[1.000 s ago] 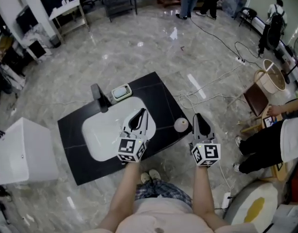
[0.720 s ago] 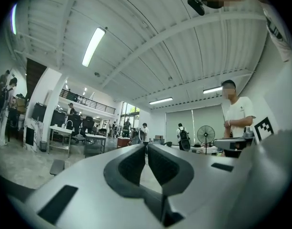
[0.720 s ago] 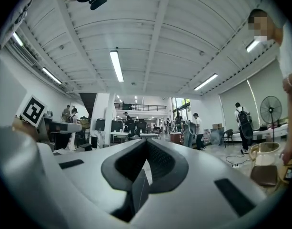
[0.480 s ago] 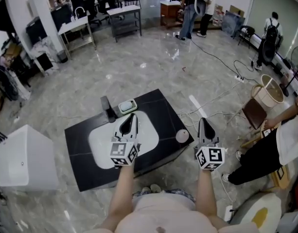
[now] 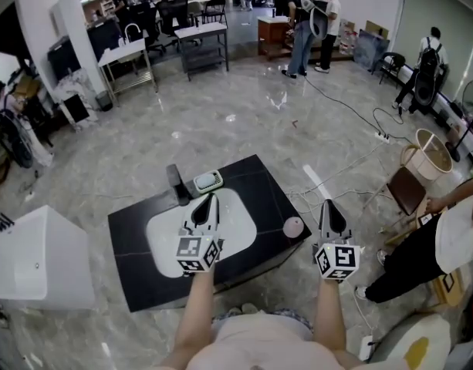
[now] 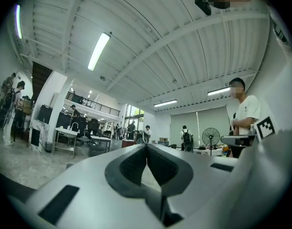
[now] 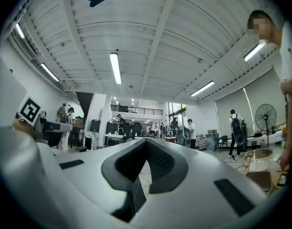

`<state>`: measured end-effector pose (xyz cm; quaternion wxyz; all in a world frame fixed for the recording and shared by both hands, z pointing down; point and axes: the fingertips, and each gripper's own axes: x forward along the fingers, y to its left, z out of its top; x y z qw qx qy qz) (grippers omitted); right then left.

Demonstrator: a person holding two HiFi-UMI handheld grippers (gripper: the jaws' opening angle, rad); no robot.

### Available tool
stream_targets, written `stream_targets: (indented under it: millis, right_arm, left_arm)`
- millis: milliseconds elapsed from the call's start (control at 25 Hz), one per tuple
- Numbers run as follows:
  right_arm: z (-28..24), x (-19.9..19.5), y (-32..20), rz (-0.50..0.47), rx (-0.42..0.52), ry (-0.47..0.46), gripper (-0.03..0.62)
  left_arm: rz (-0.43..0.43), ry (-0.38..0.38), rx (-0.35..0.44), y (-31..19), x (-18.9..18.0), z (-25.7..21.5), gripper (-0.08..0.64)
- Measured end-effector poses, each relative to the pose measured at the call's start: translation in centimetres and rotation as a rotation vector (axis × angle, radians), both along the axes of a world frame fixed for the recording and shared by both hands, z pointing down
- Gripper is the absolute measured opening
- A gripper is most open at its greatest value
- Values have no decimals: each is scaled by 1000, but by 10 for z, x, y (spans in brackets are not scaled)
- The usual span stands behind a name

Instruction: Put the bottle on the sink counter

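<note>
Bottle (image 5: 293, 227) on sink counter (image 5: 261, 182) corner, just left of right gripper (image 5: 327, 204) | left gripper (image 5: 210, 198) farther | both closed, empty

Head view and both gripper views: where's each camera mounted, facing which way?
Head view: on the person's head, facing steeply down at the black sink counter; shows both forearms, left gripper, right gripper.
Left gripper view: on the left gripper, facing along its shut jaws, tilted up at the white ribbed ceiling; the wearer's head camera shows at the top.
Right gripper view: on the right gripper, same upward tilt; shut jaws, head camera at top.
Shared: both gripper views show the standing fan and ceiling.
</note>
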<state>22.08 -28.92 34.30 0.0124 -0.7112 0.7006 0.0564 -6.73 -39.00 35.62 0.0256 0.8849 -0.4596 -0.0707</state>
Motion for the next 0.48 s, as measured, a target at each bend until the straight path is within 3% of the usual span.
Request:
stream_targets:
  millis: [480]
  right_arm:
    - [10,3,-7,11,-33,11,14]
  left_arm:
    - [-2,4,-15,-8,-3,7,29]
